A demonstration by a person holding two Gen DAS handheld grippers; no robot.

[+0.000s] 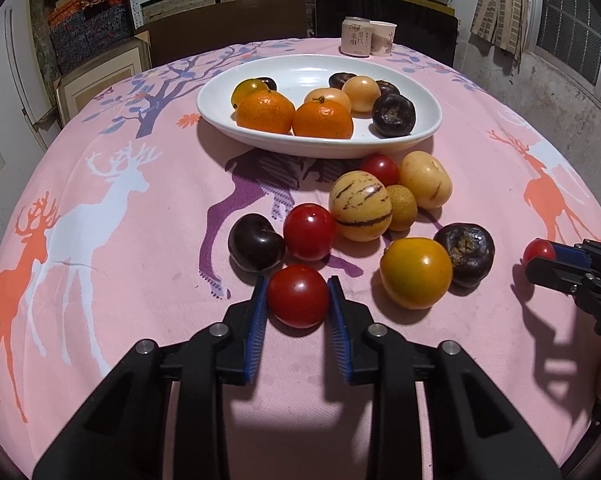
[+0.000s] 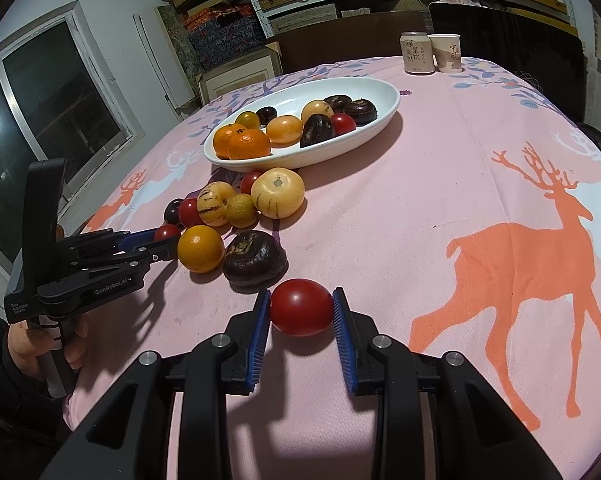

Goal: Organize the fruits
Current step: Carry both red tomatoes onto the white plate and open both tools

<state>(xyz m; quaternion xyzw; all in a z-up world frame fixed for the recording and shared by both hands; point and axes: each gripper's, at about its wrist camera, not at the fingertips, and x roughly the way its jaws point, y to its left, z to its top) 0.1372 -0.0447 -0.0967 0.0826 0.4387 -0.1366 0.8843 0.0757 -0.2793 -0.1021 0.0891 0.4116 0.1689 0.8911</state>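
My left gripper [image 1: 298,294] is shut on a red tomato [image 1: 298,296] just above the pink cloth, at the near edge of a loose fruit pile. My right gripper [image 2: 301,308] is shut on another red tomato [image 2: 301,307] to the right of the pile; it also shows in the left wrist view [image 1: 538,251]. A white oval plate [image 1: 420,128] behind the pile holds two oranges [image 1: 265,114], yellow fruits and dark purple fruits. The pile includes a striped yellow melon [image 1: 360,206], an orange-yellow tomato [image 1: 416,273], a dark purple fruit [image 1: 469,254] and a dark plum [image 1: 255,243].
A drink can [image 1: 355,37] and a paper cup [image 1: 382,38] stand at the table's far edge. Shelves with boxes, framed boards and a dark chair stand behind the table. A window is to the left in the right wrist view [image 2: 40,120].
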